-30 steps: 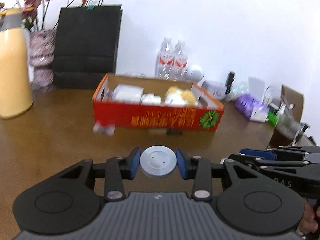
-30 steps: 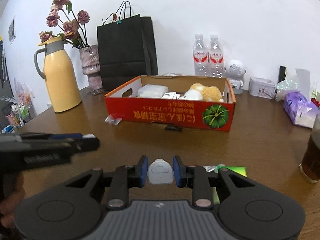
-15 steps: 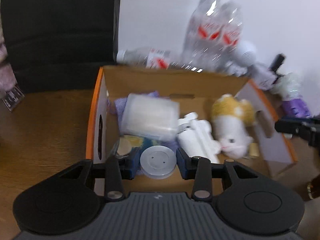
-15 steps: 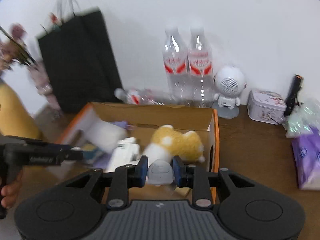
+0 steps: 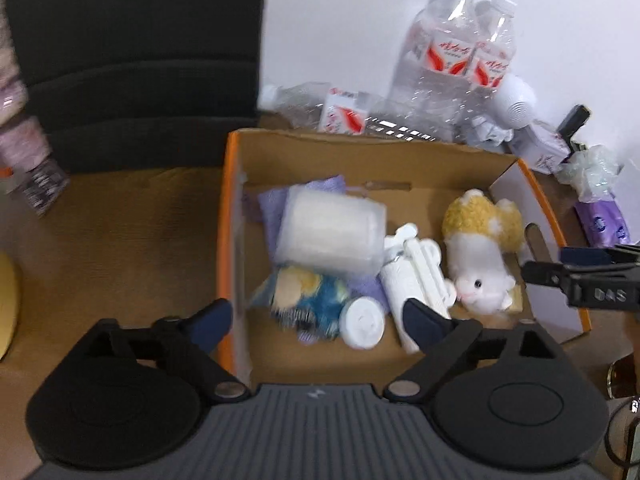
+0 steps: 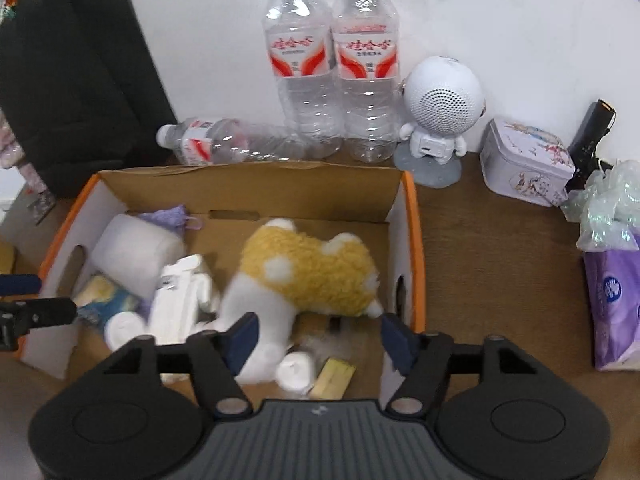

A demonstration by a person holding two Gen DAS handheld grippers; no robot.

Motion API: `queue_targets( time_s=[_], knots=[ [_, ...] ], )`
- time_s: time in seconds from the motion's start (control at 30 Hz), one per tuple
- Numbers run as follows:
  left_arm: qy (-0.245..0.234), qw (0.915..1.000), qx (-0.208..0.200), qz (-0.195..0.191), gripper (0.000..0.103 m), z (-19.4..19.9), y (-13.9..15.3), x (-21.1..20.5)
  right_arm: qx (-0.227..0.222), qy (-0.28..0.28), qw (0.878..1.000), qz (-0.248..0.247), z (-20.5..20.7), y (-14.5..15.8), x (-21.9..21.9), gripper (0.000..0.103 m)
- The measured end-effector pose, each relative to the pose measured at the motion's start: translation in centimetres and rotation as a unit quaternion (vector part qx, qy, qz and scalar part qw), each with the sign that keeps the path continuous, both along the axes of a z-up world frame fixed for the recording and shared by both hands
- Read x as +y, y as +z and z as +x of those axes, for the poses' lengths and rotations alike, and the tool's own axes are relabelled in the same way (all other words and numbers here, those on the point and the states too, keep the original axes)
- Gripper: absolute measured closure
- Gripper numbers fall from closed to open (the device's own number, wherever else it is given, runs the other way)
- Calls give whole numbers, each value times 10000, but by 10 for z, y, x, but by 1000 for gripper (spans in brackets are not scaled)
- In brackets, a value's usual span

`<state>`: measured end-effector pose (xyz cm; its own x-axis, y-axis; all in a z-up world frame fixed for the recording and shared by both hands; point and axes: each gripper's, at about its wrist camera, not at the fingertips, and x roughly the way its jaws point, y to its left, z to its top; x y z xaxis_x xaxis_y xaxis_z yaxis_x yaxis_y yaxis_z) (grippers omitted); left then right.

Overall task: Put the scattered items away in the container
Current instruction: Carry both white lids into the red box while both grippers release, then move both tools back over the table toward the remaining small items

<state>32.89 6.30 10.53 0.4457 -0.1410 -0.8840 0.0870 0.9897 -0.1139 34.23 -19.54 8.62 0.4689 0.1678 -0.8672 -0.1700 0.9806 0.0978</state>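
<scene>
On the brown table (image 6: 500,264), the left gripper (image 5: 320,320) and right gripper (image 6: 320,338) hang spread wide and empty above the orange-rimmed cardboard box (image 6: 412,220).

Your brown wooden counter (image 6: 492,264) carries the orange-rimmed cardboard box (image 6: 416,240). Behind it you have two upright water bottles (image 6: 332,64), a third bottle (image 6: 232,144) lying on its side, a white robot-shaped speaker (image 6: 440,108), a patterned tin (image 6: 524,160), and a purple tissue pack (image 6: 612,300) on your right.
</scene>
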Motion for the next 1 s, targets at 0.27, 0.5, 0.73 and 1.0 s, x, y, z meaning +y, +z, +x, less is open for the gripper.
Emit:
queue_targets(
  time_s=[0.27, 0.5, 0.73, 1.0],
  knots=[
    [111, 9995, -96, 291, 2, -51, 41, -8, 267, 94, 9996, 74, -37, 32, 8, 22],
    [154, 9968, -726, 291, 0, -107, 86, -28, -72, 183, 9997, 169, -85, 75, 11, 20],
    [-46, 9688, -2420, 538, 0, -225, 81, -63, -1389, 410, 9878, 567, -181, 92, 7, 11],
    [382, 9421, -3286, 542, 0, -357, -34, -76, -2392, 496, 9697, 52, -322, -4, -9, 2]
  ],
)
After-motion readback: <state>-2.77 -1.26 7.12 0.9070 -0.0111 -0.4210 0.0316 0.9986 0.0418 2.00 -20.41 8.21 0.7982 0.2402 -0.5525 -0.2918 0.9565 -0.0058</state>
